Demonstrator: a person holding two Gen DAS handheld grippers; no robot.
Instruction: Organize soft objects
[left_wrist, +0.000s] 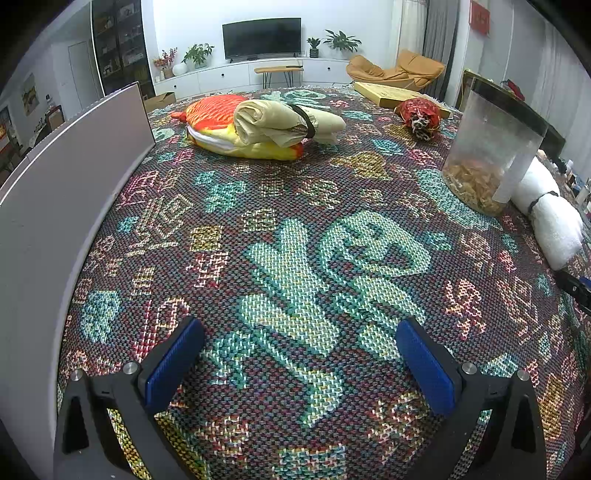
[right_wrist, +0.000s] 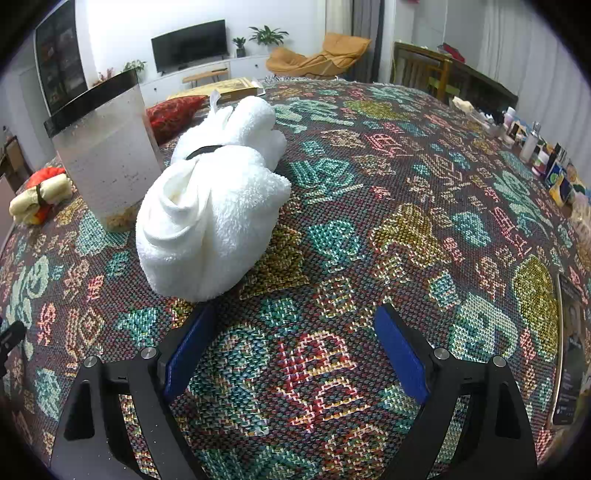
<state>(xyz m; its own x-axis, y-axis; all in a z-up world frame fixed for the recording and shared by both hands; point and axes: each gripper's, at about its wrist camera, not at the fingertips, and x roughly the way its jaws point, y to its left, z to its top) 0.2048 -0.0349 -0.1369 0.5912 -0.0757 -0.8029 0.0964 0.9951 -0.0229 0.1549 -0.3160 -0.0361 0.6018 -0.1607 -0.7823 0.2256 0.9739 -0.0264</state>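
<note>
Lying just past my right gripper (right_wrist: 295, 347) is one white towel roll (right_wrist: 210, 206), fat and fluffy, with one dark band around its middle. It rests on the woven cloth (right_wrist: 369, 229) that covers the table. My right gripper is wide open and holds nothing. Its left blue pad (right_wrist: 188, 354) is near the towel's closest end, but I cannot tell if they touch.

Just beside the towel, on its left, stands one clear jar (right_wrist: 107, 155) with a dark rim. It has some tan bits at the bottom.

My left gripper (left_wrist: 299, 365) is wide open too, with nothing between its two blue pads, only the cloth under them. From there I see the same white towel roll (left_wrist: 546, 218) far to my right, touching the jar (left_wrist: 495, 144).

Farther back on the cloth is one tan cloth roll (left_wrist: 284, 123) with one dark band around it. It lies on top of one soft orange and yellow plush thing (left_wrist: 218, 122). That makes two rolls with bands that I can count.

Near the far edge lies one red bundle (left_wrist: 419, 114), and behind it one flat yellow box (left_wrist: 388, 94). On my left stands one tall gray panel (left_wrist: 66, 192) at the side of the table.

Along the far right edge, in my right view, sit many small bottles and packets (right_wrist: 532, 147), too small and bunched to count.
</note>
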